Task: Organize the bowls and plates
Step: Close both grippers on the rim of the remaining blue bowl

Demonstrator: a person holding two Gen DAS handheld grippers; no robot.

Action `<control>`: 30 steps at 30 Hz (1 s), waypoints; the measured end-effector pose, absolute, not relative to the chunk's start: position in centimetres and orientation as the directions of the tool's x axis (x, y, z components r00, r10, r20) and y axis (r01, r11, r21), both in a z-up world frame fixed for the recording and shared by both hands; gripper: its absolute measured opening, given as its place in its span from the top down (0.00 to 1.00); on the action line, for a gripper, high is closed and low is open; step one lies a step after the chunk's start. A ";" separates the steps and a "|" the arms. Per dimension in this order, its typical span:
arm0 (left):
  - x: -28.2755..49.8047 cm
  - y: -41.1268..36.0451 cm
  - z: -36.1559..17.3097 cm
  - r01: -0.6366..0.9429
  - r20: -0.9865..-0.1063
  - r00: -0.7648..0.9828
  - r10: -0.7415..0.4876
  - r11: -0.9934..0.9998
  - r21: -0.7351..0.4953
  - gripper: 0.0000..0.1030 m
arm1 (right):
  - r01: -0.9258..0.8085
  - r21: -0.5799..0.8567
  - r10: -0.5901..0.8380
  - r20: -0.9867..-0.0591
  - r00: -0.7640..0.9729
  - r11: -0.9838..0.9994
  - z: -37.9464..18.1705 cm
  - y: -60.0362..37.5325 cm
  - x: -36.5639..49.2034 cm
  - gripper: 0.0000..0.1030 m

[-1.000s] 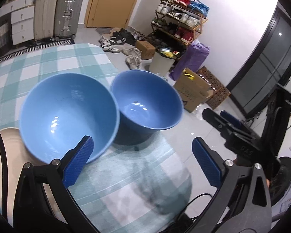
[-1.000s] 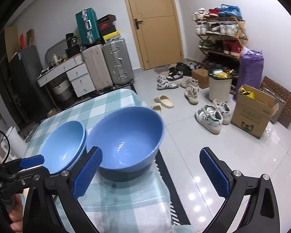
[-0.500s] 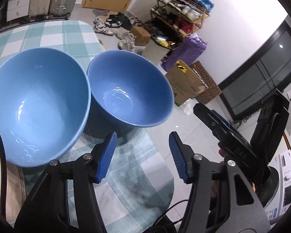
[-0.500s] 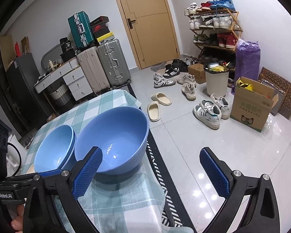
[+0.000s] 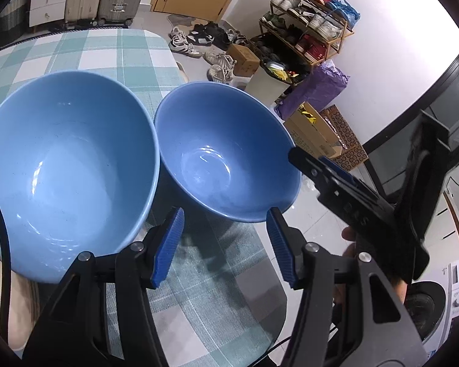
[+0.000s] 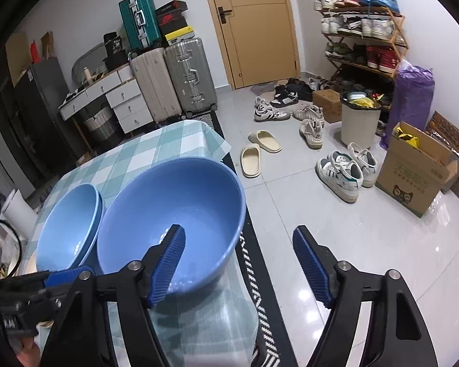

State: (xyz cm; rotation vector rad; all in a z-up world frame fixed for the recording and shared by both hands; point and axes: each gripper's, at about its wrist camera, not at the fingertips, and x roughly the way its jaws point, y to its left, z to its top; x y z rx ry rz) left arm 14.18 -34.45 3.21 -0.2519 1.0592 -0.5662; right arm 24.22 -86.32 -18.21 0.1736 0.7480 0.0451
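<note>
Your right gripper (image 6: pixel 238 263) has just been narrowing: left pad inside the darker blue bowl (image 6: pixel 171 214), right pad outside, rim between, no pinch yet. Your left gripper (image 5: pixel 226 244) is half open and empty, low centre of its frame, just short of that bowl's near wall. A second ago both tongs were wide and farther back. Looks like you're about to lift it into the lighter blue bowls (image 6: pixel 67 217), centre left on the checked tablecloth (image 6: pixel 143 153).
</note>
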 end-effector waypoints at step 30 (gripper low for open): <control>14.9 -35.5 2.5 0.334 -0.759 0.416 -0.502 0.860 -0.386 0.71 | -0.023 0.161 0.128 -0.684 0.718 0.987 -21.1 -86.8 29.2 0.87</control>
